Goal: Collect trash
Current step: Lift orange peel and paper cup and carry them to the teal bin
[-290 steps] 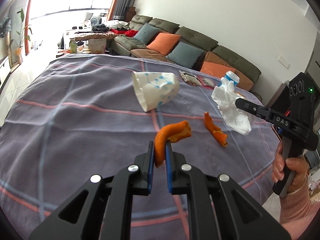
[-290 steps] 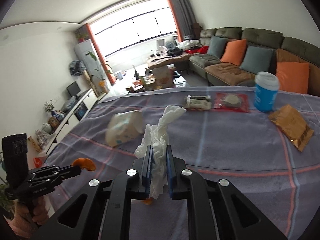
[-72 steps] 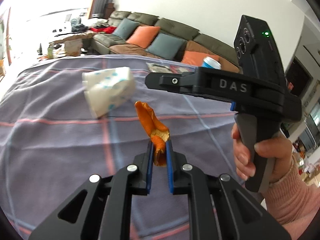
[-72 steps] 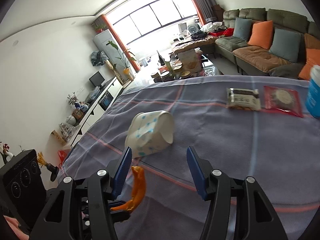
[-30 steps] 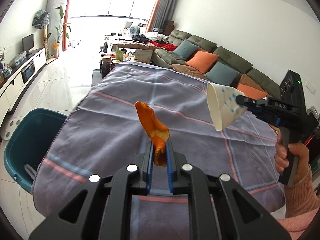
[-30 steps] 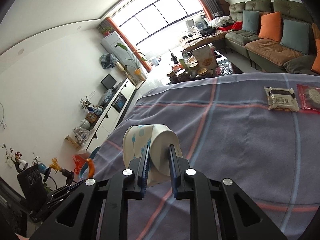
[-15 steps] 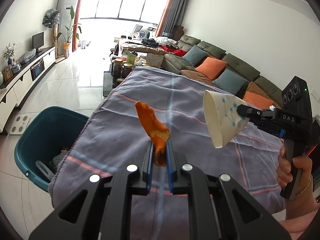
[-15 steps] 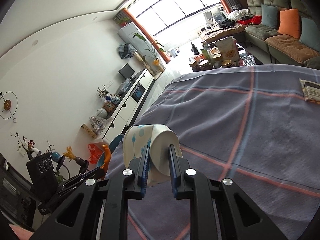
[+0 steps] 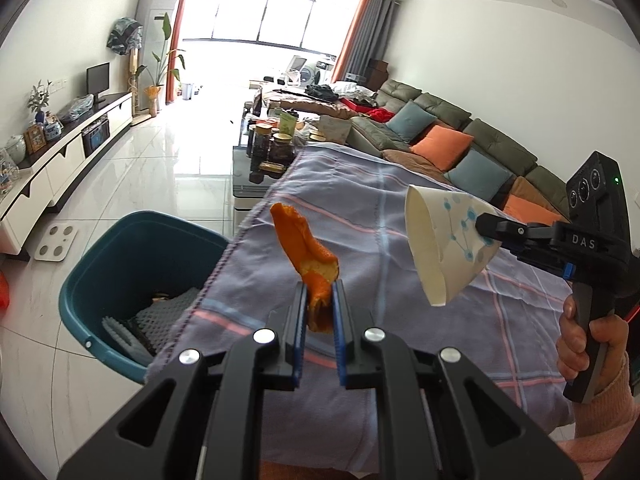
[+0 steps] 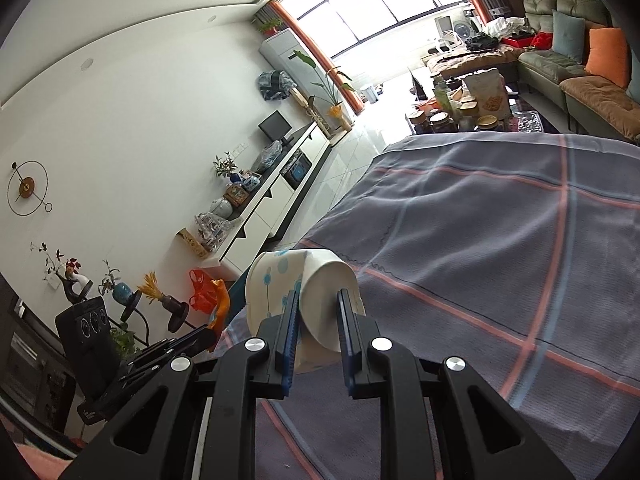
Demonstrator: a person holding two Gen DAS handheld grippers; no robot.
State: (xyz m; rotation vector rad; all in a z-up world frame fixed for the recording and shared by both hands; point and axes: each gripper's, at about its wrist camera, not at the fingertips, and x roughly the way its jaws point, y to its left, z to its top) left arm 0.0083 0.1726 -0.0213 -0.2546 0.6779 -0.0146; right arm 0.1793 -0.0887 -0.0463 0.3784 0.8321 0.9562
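My left gripper [image 9: 319, 300] is shut on an orange peel [image 9: 306, 248] and holds it in the air over the table's left edge. A teal bin [image 9: 120, 276] stands on the floor below and to the left, with grey items inside. My right gripper [image 10: 316, 304] is shut on a crushed white paper cup with blue dots [image 10: 296, 292]. The cup [image 9: 444, 244] and right gripper [image 9: 492, 226] also show in the left wrist view, to the right of the peel. The left gripper [image 10: 210, 330] with the peel [image 10: 221, 300] shows in the right wrist view, at lower left.
The table is covered by a grey-blue cloth with pink stripes [image 9: 400, 248]. A glass coffee table with jars [image 9: 272, 148] stands beyond it. A sofa with orange and blue cushions [image 9: 448, 140] lines the right wall. A white TV cabinet [image 9: 60, 160] runs along the left wall.
Both grippers have swung left toward the table's edge, carrying the peel and the cup. The teal bin now sits closer and larger in the left wrist view.
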